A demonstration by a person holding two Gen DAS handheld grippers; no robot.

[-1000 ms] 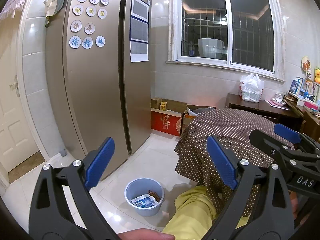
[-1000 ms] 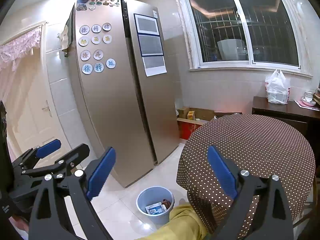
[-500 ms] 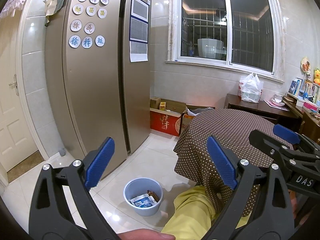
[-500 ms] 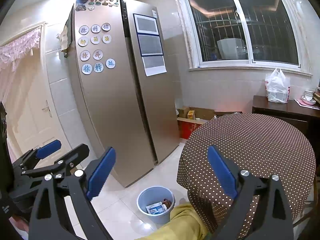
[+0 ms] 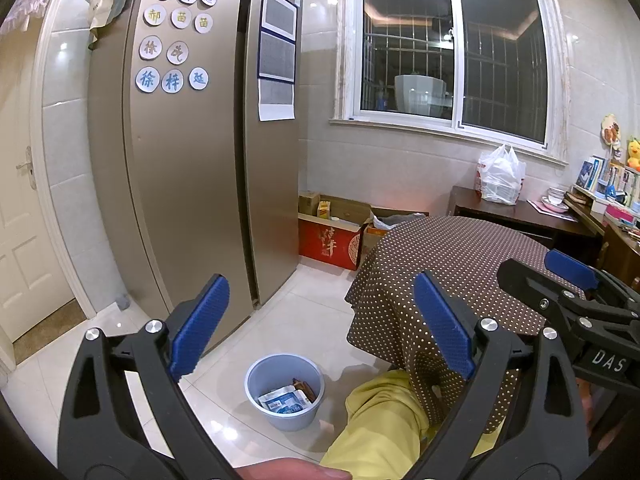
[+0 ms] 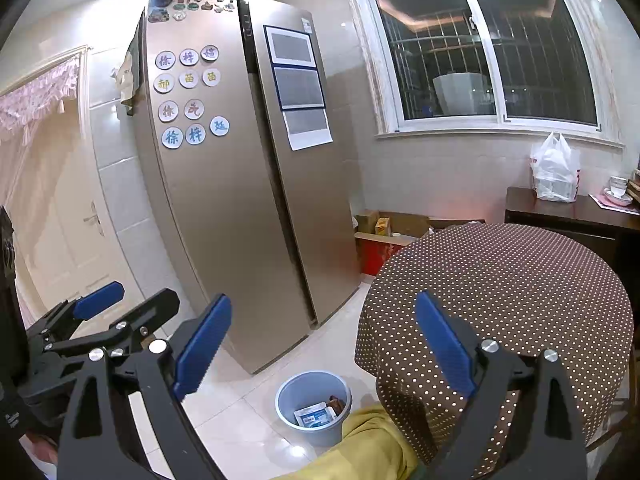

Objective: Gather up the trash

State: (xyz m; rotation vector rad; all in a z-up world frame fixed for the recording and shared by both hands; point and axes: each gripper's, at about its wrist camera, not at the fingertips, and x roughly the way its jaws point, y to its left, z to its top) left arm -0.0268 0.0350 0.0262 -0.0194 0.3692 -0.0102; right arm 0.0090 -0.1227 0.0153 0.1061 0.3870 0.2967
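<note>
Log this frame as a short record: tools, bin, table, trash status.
left tool: open, empty, raised above the floor
right tool: open, empty
bin: blue-grey, on the tiled floor beside the table, holds wrappers
table: round, brown dotted cloth, no trash visible on top
fridge: doors shut

One bin (image 5: 284, 392) (two grippers (image 5: 320, 332)).

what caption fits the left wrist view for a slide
Open left hand-held gripper above a round blue plastic bin holding wrappers, beside a brown polka-dot tablecloth.
</note>
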